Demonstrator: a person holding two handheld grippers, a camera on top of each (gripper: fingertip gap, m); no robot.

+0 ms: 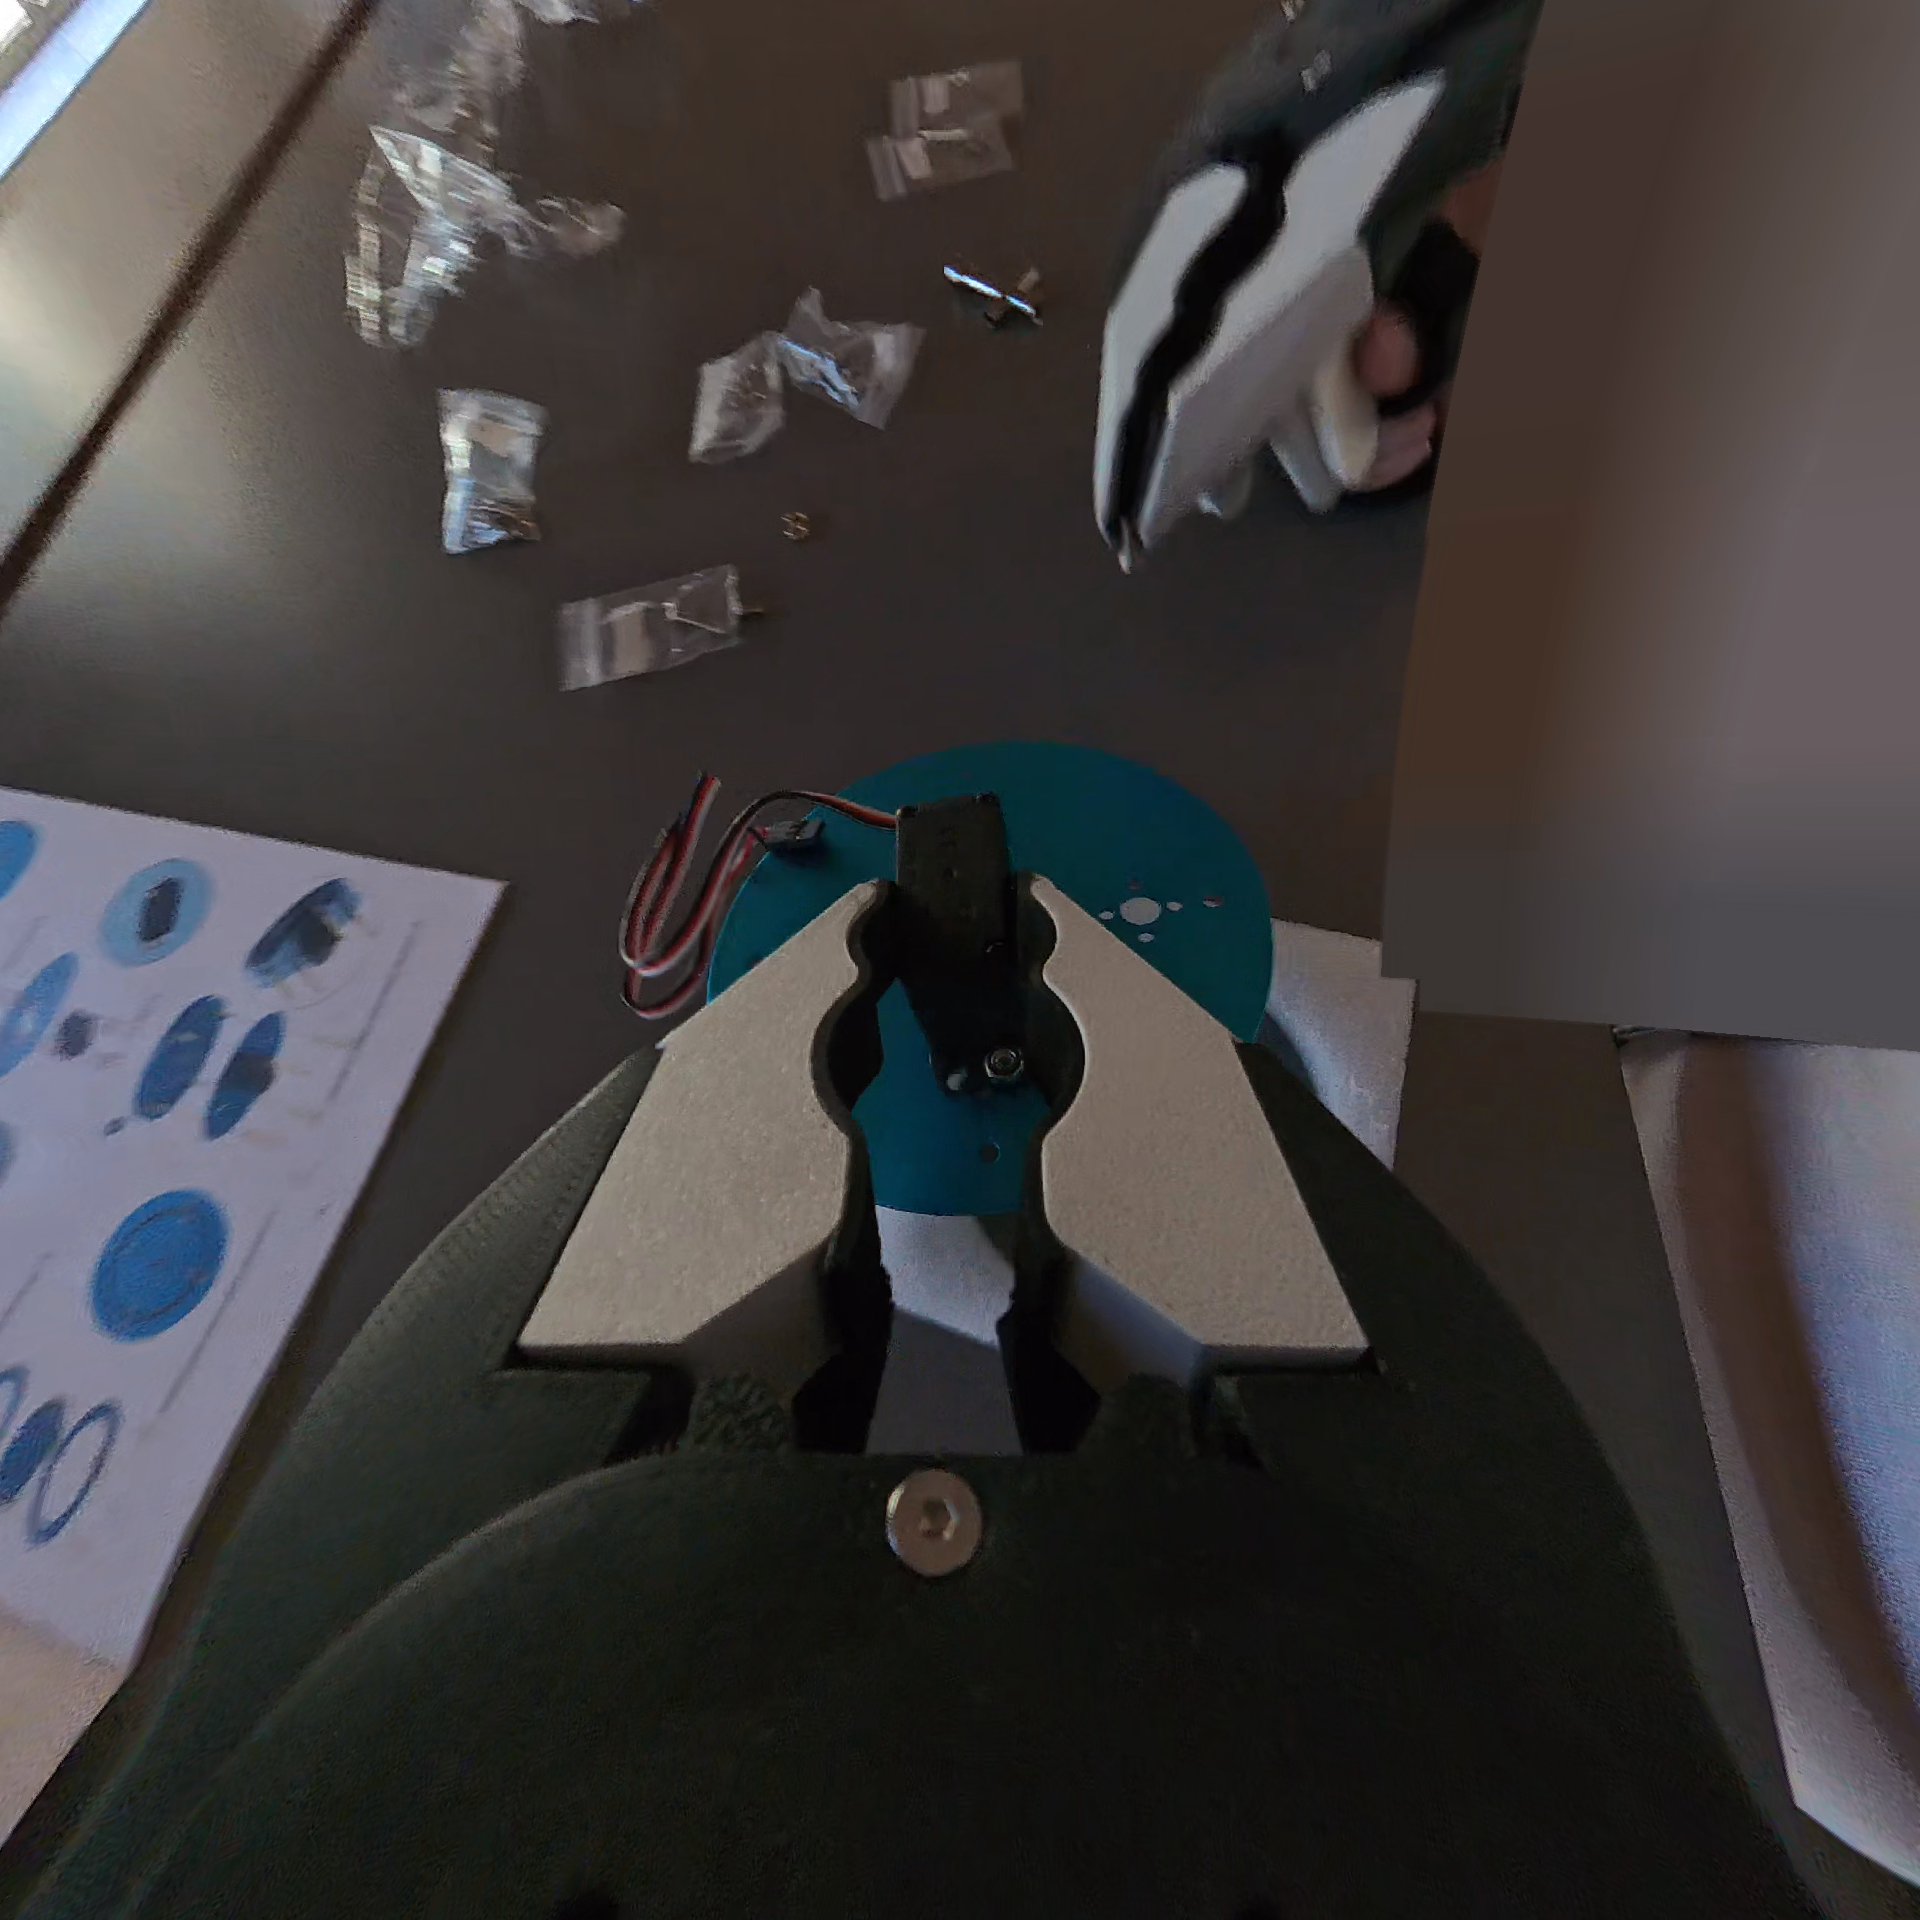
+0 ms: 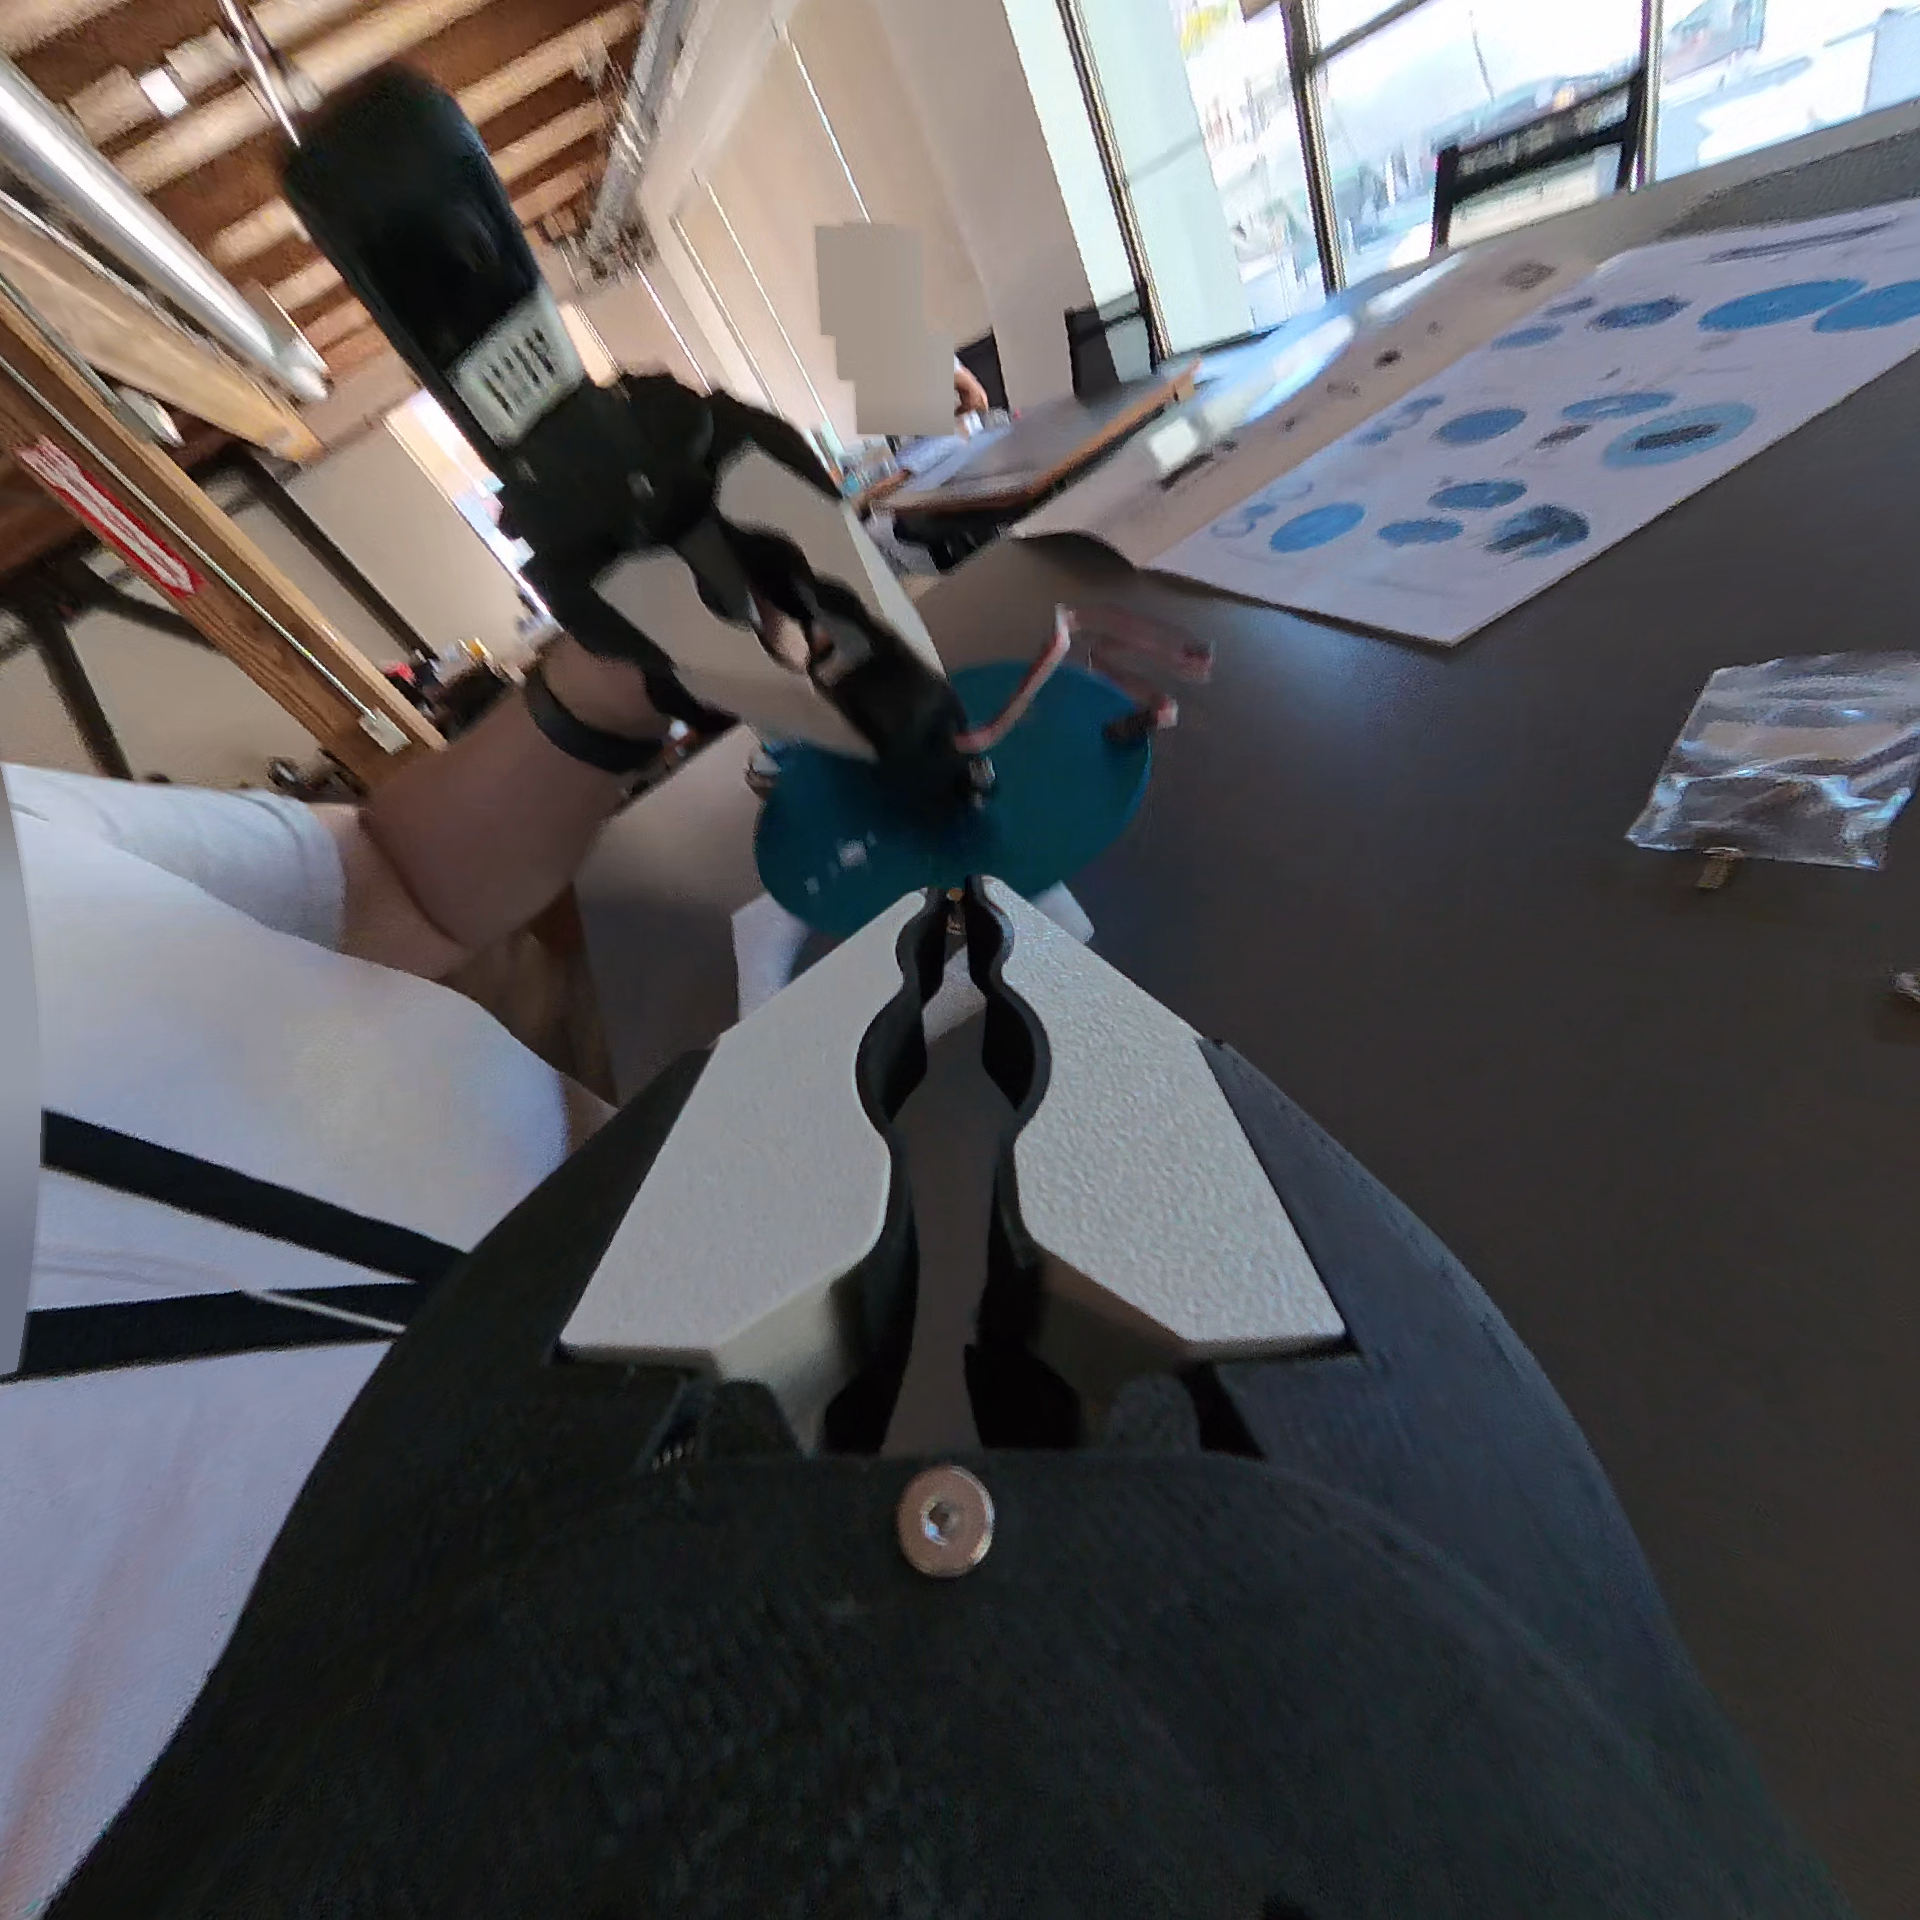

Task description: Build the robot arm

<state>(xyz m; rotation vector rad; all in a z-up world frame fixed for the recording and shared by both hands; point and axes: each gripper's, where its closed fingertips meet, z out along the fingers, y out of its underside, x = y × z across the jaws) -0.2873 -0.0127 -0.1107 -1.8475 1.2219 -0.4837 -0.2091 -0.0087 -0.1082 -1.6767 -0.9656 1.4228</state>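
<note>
My left gripper (image 1: 956, 896) is shut on a black servo (image 1: 948, 831) mounted on a round blue disc (image 1: 1164, 831). Red, white and black wires (image 1: 675, 914) trail off the servo to the left. The disc rests on a white block (image 1: 1335, 997). My right gripper (image 2: 961, 896) is shut on a small metal part at its tips, just in front of the disc's edge (image 2: 904, 862). In the left wrist view the right gripper (image 1: 1127, 535) hangs above the dark table (image 1: 935, 644), beyond the disc to the right. The right wrist view shows the left gripper (image 2: 914, 743) on the servo.
Several clear plastic bags (image 1: 488, 468) of small parts, a loose nut (image 1: 795, 525) and metal pieces (image 1: 997, 291) lie beyond the disc. A printed sheet with blue pictures (image 1: 208, 1143) lies at left. A person in a white shirt (image 2: 208, 1039) is close beside the grippers. Left tips to right tips: about 9 centimeters. Between my left fingertips and the white block (image 1: 1335, 997) there is roughly 9 centimeters.
</note>
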